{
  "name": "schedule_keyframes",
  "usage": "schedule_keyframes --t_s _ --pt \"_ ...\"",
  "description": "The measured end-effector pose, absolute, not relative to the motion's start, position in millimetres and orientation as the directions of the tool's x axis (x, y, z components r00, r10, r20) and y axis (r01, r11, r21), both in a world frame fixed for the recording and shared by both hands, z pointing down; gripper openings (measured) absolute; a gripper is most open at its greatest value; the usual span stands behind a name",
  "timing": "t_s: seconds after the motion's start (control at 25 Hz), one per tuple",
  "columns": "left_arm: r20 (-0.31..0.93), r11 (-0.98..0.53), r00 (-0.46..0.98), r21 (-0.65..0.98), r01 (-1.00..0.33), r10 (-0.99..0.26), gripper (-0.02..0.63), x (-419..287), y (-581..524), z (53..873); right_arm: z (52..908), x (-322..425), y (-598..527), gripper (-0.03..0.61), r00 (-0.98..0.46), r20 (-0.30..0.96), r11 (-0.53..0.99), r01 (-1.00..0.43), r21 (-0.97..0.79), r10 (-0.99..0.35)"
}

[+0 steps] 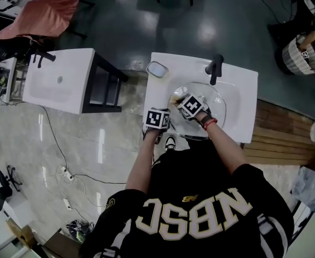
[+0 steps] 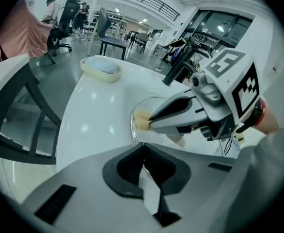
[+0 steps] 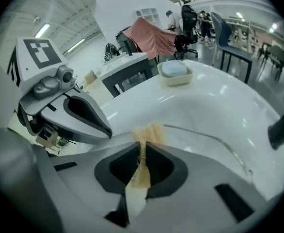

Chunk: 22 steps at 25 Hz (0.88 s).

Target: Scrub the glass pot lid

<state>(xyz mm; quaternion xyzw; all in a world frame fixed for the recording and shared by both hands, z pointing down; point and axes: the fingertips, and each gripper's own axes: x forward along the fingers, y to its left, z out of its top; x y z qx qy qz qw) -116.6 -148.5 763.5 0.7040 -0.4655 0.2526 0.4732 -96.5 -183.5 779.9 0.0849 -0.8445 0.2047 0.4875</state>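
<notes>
The glass pot lid (image 1: 215,104) lies in the white basin (image 1: 242,93). My left gripper (image 1: 163,112) is at the lid's left edge; in the left gripper view its jaws (image 2: 143,147) are shut where the lid's rim (image 2: 132,124) runs in between them. My right gripper (image 1: 179,98) is shut on a tan fibrous scrub pad (image 3: 143,139) and holds it against the lid near its rim (image 3: 214,142). The pad (image 2: 141,119) also shows at the right gripper's tips in the left gripper view.
A black faucet (image 1: 215,67) stands at the back of the basin, and a soap dish (image 1: 157,69) sits at its back left corner. A second white sink stand (image 1: 61,79) is to the left. A chair with pink cloth (image 1: 44,15) and a basket (image 1: 297,52) stand further off.
</notes>
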Motion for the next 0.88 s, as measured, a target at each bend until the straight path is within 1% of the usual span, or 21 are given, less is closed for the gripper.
schedule_keyframes --t_s 0.12,0.28,0.4,0.48,0.6,0.68,0.76,0.88 --pt "0.790 -0.105 0.444 0.444 -0.890 -0.423 0.015 -118 -147 764 787 -94 -198 0.041 -0.491 0.870 0.918 -0.328 -0.221 0.034" --pt "0.792 -0.120 0.442 0.434 -0.893 -0.421 0.015 -118 -146 764 794 -85 -209 0.041 -0.462 0.887 0.913 -0.352 -0.206 0.022" --pt "0.798 -0.133 0.441 0.426 -0.895 -0.410 0.015 -116 -147 765 793 -83 -215 0.041 -0.483 0.876 0.900 -0.382 -0.210 -0.001" --pt "0.800 -0.135 0.439 0.423 -0.896 -0.409 0.015 -116 -147 765 795 -76 -223 0.041 -0.468 0.883 0.897 -0.408 -0.171 -0.045" --pt "0.808 -0.138 0.430 0.411 -0.901 -0.403 0.015 -115 -146 766 802 -50 -244 0.041 -0.364 0.916 0.895 -0.447 -0.013 -0.168" --pt "0.812 -0.145 0.425 0.402 -0.904 -0.400 0.015 -115 -147 766 803 -34 -254 0.041 -0.324 0.920 0.878 -0.478 0.043 -0.222" --pt "0.815 -0.149 0.420 0.395 -0.907 -0.399 0.015 -114 -148 766 802 -18 -262 0.041 -0.294 0.922 0.859 -0.507 0.073 -0.252" --pt "0.819 -0.152 0.413 0.384 -0.911 -0.399 0.015 -116 -147 766 800 6 -268 0.041 -0.276 0.924 0.823 -0.563 0.068 -0.265"
